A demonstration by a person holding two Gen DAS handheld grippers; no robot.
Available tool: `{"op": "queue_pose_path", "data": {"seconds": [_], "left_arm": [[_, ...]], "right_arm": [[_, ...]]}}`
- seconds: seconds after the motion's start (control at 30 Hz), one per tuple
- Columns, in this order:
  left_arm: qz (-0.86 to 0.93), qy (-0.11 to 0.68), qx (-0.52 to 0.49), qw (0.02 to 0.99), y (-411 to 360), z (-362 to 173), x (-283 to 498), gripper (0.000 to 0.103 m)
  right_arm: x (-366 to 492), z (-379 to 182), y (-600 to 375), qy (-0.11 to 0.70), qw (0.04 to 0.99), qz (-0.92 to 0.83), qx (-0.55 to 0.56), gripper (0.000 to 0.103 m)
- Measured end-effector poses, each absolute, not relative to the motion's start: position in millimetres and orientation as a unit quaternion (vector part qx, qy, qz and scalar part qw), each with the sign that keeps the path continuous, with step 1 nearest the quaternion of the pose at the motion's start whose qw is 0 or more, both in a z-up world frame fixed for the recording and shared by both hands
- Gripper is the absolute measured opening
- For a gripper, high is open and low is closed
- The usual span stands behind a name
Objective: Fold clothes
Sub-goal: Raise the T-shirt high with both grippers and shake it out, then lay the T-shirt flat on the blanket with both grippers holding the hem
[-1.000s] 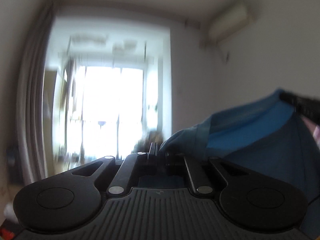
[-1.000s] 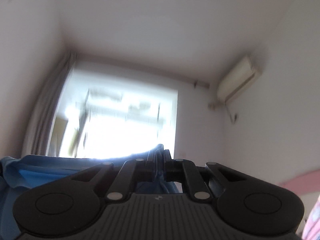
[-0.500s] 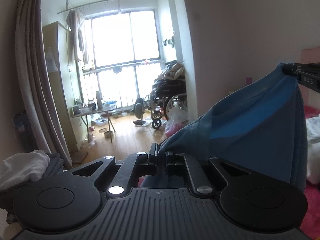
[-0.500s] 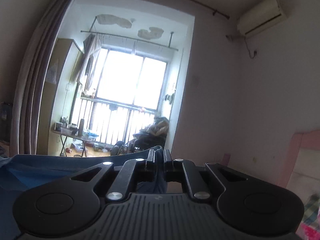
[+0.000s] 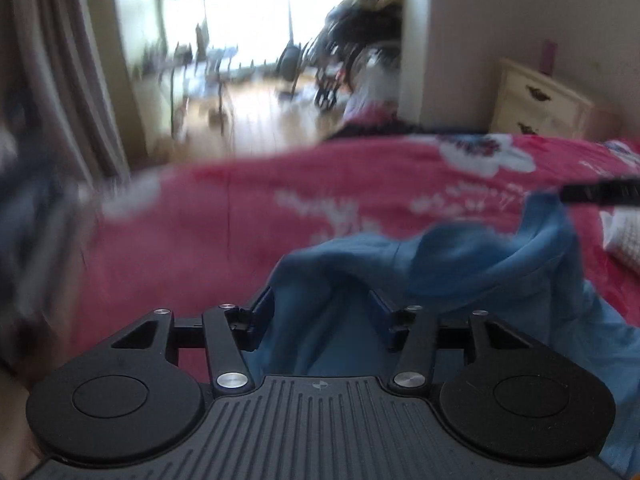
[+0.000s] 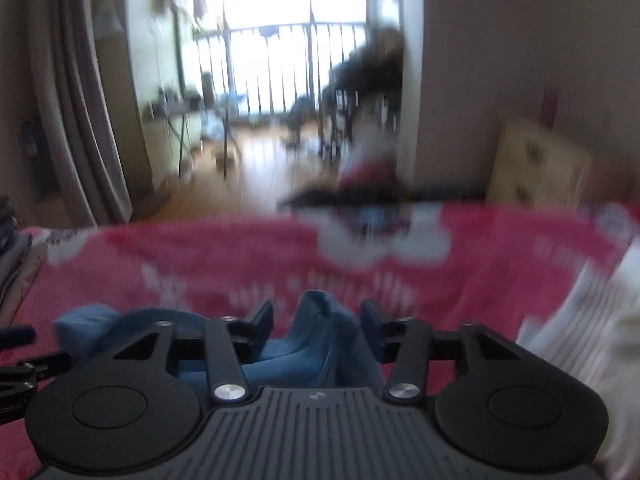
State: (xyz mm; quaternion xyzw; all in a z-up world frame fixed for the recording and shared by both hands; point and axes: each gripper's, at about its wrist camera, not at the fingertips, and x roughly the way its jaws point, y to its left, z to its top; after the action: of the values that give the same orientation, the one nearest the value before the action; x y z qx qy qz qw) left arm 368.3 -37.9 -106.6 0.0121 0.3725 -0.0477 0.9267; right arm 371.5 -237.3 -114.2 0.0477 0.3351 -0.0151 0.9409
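Note:
A blue garment [image 5: 460,280] lies crumpled on the red flowered bedspread [image 5: 240,232]. My left gripper [image 5: 322,304] is open, its jaws spread with blue cloth loose between them. My right gripper [image 6: 316,316] is open too, and a fold of the blue garment [image 6: 320,332] rises between its jaws. The right gripper's fingertip [image 5: 600,194] shows at the right edge of the left wrist view, at the garment's far corner. Both views are blurred by motion.
A cream bedside cabinet [image 5: 540,104] stands against the wall at the back right. White cloth [image 6: 592,320] lies on the bed to the right. A curtain [image 6: 88,100] hangs at the left, and a wooden floor with a wheelchair lies beyond the bed.
Both grippers have dropped from held high to the bed and have opened. The blue garment, stretched between them before, now lies slack on the bedspread.

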Motion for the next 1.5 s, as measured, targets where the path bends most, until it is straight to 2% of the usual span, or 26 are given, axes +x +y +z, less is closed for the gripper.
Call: {"op": "queue_pose_path", "data": {"seconds": [0.1,0.2,0.33,0.47,0.67,0.83,0.9,1.0,1.17,1.23,1.3,1.37,1.43,1.5], "left_arm": [[-0.039,0.403,-0.078,0.911,-8.3,-113.1,372.5,0.066],[-0.039,0.397,-0.122,0.909,7.1,-97.6,360.6,0.07],[-0.063,0.373,-0.131,0.916,19.4,-60.3,334.5,0.073],[-0.106,0.354,-0.123,0.921,42.4,-26.1,297.1,0.081],[-0.155,0.361,-0.093,0.915,72.3,12.2,231.2,0.084],[-0.206,0.43,-0.053,0.877,78.8,0.7,184.5,0.086],[-0.227,0.465,-0.044,0.854,71.7,-22.2,162.9,0.086],[-0.257,0.516,-0.032,0.816,61.0,-56.9,130.9,0.083],[-0.268,0.575,-0.043,0.772,44.3,-115.1,96.4,0.062],[-0.271,0.576,-0.039,0.77,39.4,-124.6,88.9,0.052],[-0.269,0.575,-0.04,0.772,36.1,-132.0,84.0,0.047],[-0.263,0.573,-0.043,0.775,34.4,-136.7,81.3,0.034],[-0.259,0.573,-0.051,0.776,34.3,-140.3,79.9,0.026],[-0.26,0.572,-0.055,0.776,33.7,-140.9,78.8,0.023]], "right_arm": [[373.5,-137.4,-260.1,0.366,0.924,-0.021,0.108,0.055],[370.0,-147.5,-276.3,0.356,0.921,-0.018,0.159,0.058],[348.8,-126.9,-299.4,0.344,0.916,0.0,0.207,0.059],[271.5,-71.3,-327.0,0.341,0.911,0.056,0.223,0.059],[184.6,-49.5,-294.3,0.369,0.9,0.14,0.184,0.059],[117.1,-41.2,-216.8,0.382,0.886,0.259,0.041,0.059],[91.7,-44.0,-178.8,0.382,0.868,0.315,-0.03,0.059],[69.5,-53.5,-137.0,0.382,0.845,0.361,-0.098,0.059],[104.8,-57.1,-122.5,0.393,0.852,0.338,-0.068,0.058],[130.8,-56.1,-120.6,0.4,0.858,0.319,-0.043,0.058],[156.8,-58.4,-117.4,0.406,0.862,0.301,-0.025,0.056],[180.5,-63.3,-110.5,0.408,0.866,0.288,-0.013,0.05],[201.9,-69.7,-97.0,0.404,0.87,0.284,-0.007,0.05],[218.0,-74.3,-79.3,0.394,0.874,0.283,-0.024,0.049]]}}
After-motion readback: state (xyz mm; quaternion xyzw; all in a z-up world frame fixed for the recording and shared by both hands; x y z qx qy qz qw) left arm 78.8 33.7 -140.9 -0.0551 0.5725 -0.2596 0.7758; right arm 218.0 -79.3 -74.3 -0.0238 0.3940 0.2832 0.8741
